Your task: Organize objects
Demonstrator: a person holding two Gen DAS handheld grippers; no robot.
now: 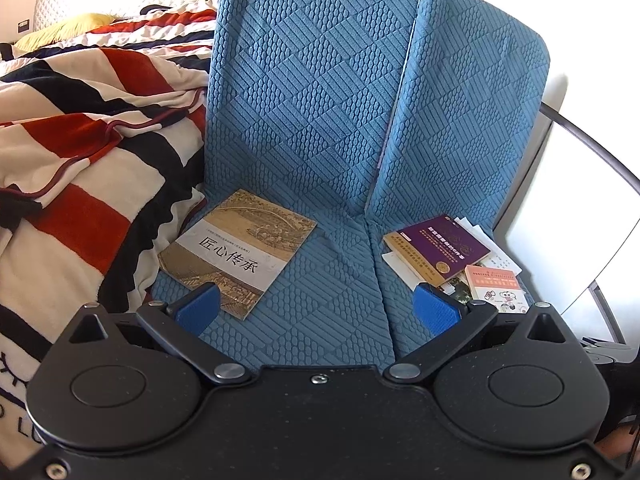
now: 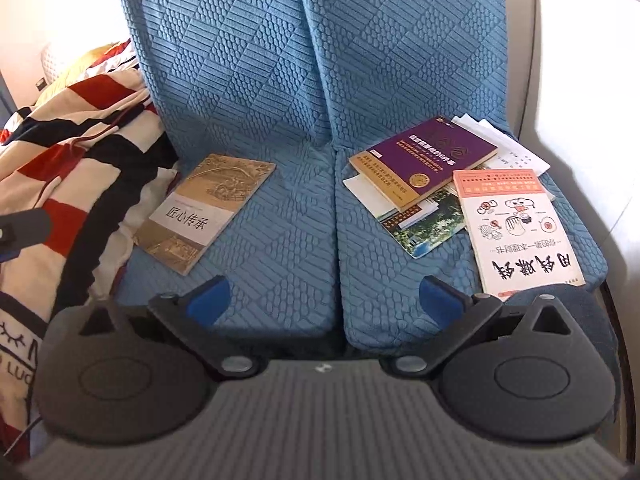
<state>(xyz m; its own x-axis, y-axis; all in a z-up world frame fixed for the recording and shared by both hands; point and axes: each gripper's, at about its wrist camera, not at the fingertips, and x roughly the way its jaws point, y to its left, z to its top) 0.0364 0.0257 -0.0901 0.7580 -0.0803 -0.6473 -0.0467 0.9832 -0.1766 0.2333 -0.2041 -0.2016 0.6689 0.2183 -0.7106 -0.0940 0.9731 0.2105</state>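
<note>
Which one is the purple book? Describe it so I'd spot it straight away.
Look at the two blue quilted seat cushions; the right one holds a messy pile of books and papers. The purple book lies on top at the back, the only dark purple cover, with a tan band along one edge.

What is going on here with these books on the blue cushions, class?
A person holds two grippers over two blue seat cushions. Both the left gripper and the right gripper are open and hold nothing. A tan book lies alone on the left cushion. On the right cushion, a purple book, a white cartoon book and loose papers lie in an untidy overlapping pile. A striped blanket lies alongside.
</note>
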